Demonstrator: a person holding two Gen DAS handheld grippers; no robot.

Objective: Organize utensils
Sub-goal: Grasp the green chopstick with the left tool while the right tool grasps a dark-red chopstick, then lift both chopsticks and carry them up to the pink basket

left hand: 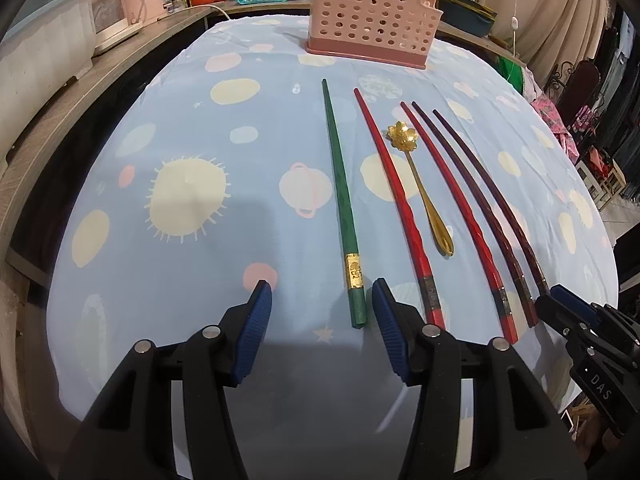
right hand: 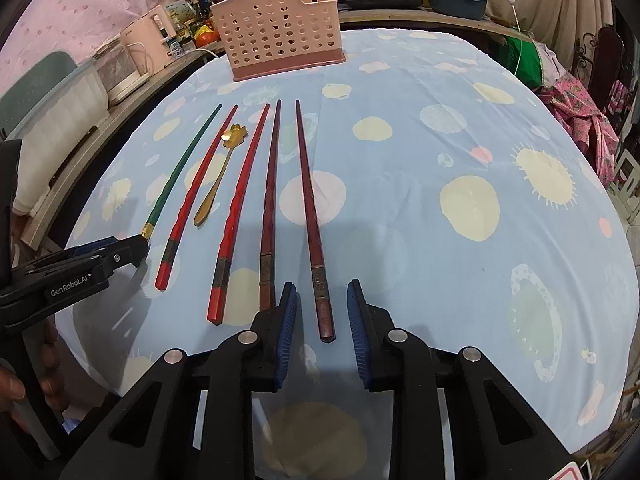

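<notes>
Several chopsticks lie side by side on the blue patterned tablecloth [left hand: 192, 248]: a green chopstick [left hand: 338, 184], two red ones [left hand: 384, 160], and two dark maroon ones [left hand: 480, 200]. A gold spoon [left hand: 420, 184] with a flower-shaped bowl lies between the reds. My left gripper [left hand: 322, 292] is open, and the green chopstick's thick end lies between its pads, untouched. My right gripper [right hand: 322, 292] is open around the end of the rightmost maroon chopstick [right hand: 310, 200], with gaps on both sides. A pink perforated utensil basket [right hand: 276, 32] stands upright at the table's far side.
A wooden counter [left hand: 60, 120] runs along the left with pink appliances, tomatoes and pots. Clothes [right hand: 580, 120] hang past the right edge. A hand [right hand: 16, 384] holds the left gripper [right hand: 132, 248]. The right half of the cloth [right hand: 460, 140] is bare.
</notes>
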